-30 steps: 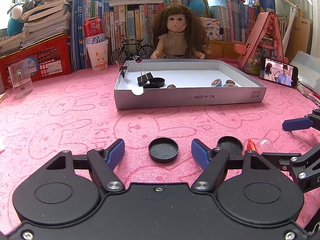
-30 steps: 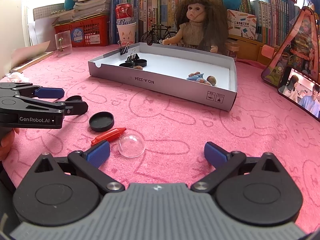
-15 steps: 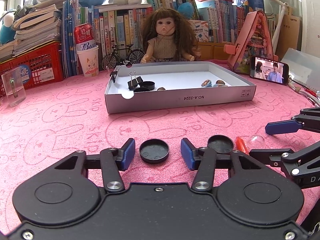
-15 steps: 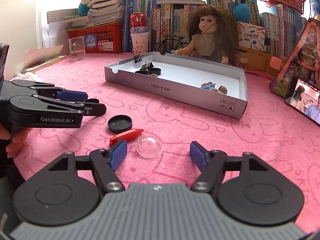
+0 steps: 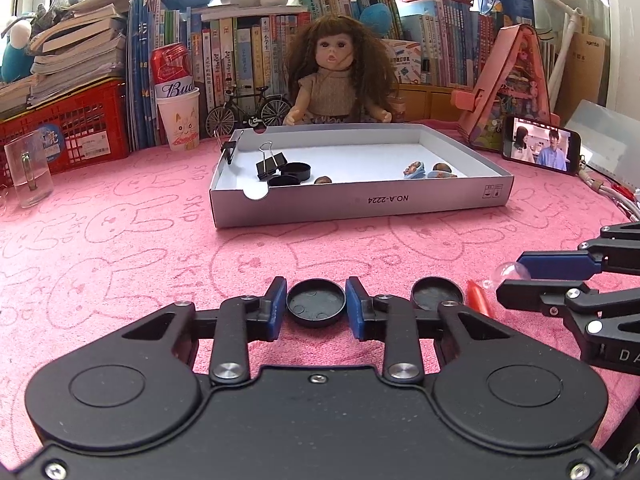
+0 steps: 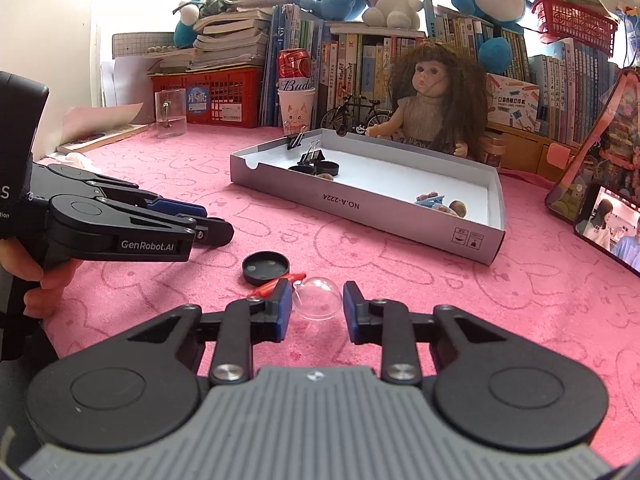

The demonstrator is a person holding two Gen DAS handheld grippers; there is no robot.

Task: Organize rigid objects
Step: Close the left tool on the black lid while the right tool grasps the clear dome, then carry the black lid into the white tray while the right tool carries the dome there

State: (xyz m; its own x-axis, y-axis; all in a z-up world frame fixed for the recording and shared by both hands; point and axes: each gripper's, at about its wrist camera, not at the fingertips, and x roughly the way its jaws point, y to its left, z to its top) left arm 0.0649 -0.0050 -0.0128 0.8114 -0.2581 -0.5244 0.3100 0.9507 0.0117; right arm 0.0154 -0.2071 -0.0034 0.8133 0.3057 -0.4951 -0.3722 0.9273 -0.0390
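Closing on a black cap, the left gripper has just been narrowing its jaws; both blue pads now sit against the cap's rim, one each side, so it grasps the cap, which lies flat on the pink cloth, open side up. A second black cap lies just right of it on the cloth, apart from the pads, with a red piece beside it. The right gripper has likewise just been closing, with a clear dome between its jaws. From the right wrist view the left pad touches the dome; the right pad looks just at its edge, and contact there cannot be confirmed. Dome rests rim-down on the cloth, with the red piece just behind the left pad and the second cap beyond it. In the left wrist view the dome shows at the tip of the right gripper's blue finger. A hand holds the left gripper's handle at the left edge of the right wrist view. Grey box tray stands further back on the cloth, well apart from both grippers. It holds a binder clip, two more black caps and small items near its right end; another clip sits on its left wall. A doll sits behind the tray.
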